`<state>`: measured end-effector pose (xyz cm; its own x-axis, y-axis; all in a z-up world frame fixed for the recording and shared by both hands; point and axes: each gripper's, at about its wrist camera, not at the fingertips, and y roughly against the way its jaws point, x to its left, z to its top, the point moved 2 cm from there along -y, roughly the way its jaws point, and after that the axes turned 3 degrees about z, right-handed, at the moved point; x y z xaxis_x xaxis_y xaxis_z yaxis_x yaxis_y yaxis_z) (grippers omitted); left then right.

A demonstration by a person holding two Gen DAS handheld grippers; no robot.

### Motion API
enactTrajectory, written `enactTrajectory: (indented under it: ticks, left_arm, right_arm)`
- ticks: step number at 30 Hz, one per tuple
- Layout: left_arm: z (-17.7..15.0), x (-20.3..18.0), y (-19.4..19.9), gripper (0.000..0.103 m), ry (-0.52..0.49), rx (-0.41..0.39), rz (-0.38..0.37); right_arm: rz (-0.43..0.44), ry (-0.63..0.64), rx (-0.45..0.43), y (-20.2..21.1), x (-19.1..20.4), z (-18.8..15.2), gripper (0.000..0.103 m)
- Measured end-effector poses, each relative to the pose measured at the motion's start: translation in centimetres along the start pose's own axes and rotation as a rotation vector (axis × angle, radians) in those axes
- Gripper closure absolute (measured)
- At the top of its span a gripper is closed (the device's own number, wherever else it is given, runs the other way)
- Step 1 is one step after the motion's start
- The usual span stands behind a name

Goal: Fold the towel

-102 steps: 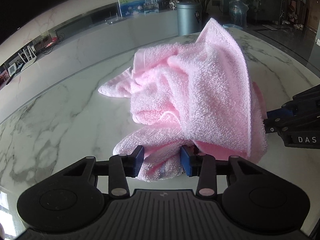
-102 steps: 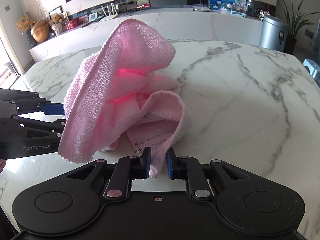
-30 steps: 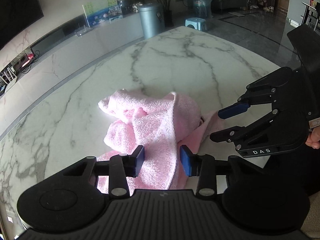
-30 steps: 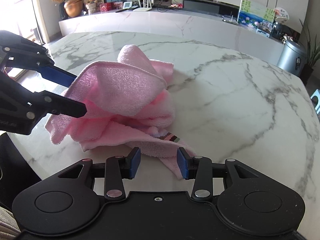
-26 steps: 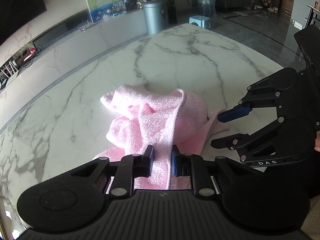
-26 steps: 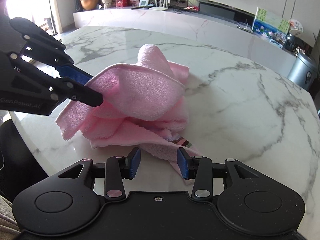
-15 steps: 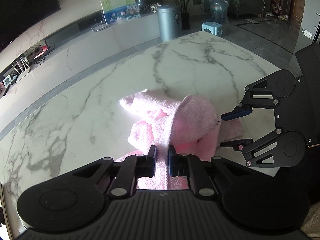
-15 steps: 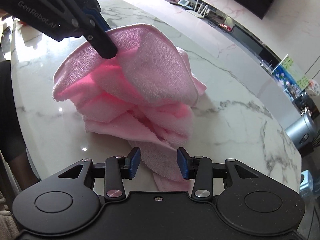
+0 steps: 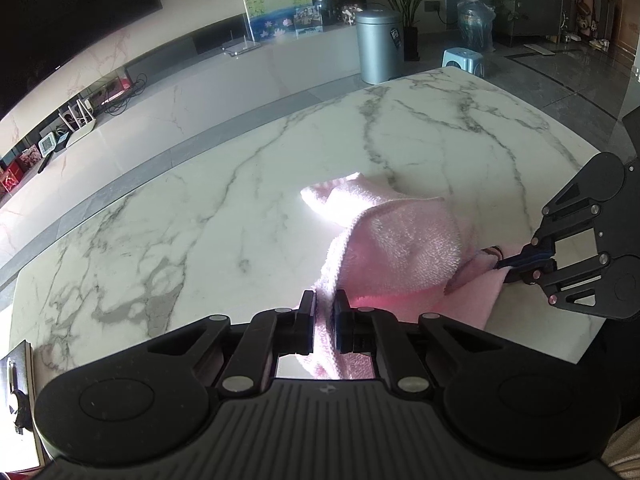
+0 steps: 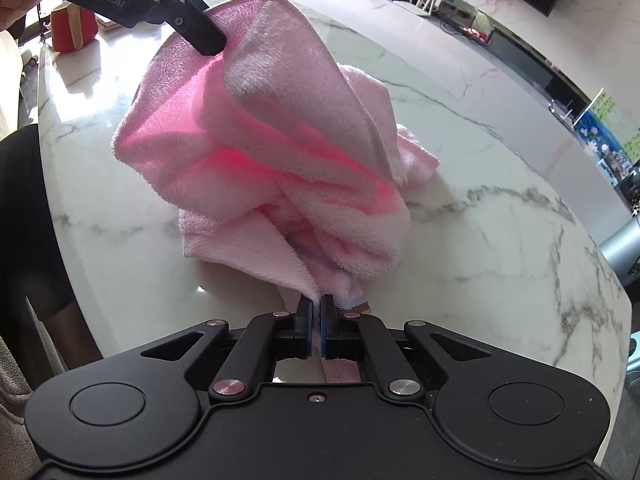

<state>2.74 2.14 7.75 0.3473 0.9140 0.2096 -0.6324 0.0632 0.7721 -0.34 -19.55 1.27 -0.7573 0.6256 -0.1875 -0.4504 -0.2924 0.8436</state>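
A pink terry towel [image 9: 396,248] lies bunched on the white marble table [image 9: 200,216]. My left gripper [image 9: 324,300] is shut on one edge of the towel and holds it lifted. In the right wrist view the towel [image 10: 280,152] rises in a crumpled peak to the left gripper [image 10: 212,46] at the top left. My right gripper [image 10: 317,306] is shut on a low corner of the towel near the table's front edge. It also shows in the left wrist view [image 9: 516,262], pinching the towel at the right.
A grey bin [image 9: 378,46], a water bottle [image 9: 476,26] and a blue stool [image 9: 464,60] stand on the floor beyond the table. A red cup [image 10: 72,26] sits at the table's far left. The table edge [image 10: 56,216] runs close to the towel.
The right gripper has closed on the towel's low corner. The left gripper, shut on its edge, has lifted it higher, and the towel has stretched upward.
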Motion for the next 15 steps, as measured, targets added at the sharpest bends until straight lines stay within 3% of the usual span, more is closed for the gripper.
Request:
enactTrajectory:
  ticks: [7, 15]
  left_arm:
    - [-2.1, 4.7, -0.2, 0.096, 0.061, 0.048, 0.118]
    - [-5.0, 9.4, 0.0, 0.097, 0.173, 0.096, 0.188]
  right_arm:
    - [-0.106, -0.076, 0.055, 0.7, -3.1, -2.4, 0.101]
    - [-0.291, -0.239, 0.114, 2.1, -8.8, -5.1, 0.101]
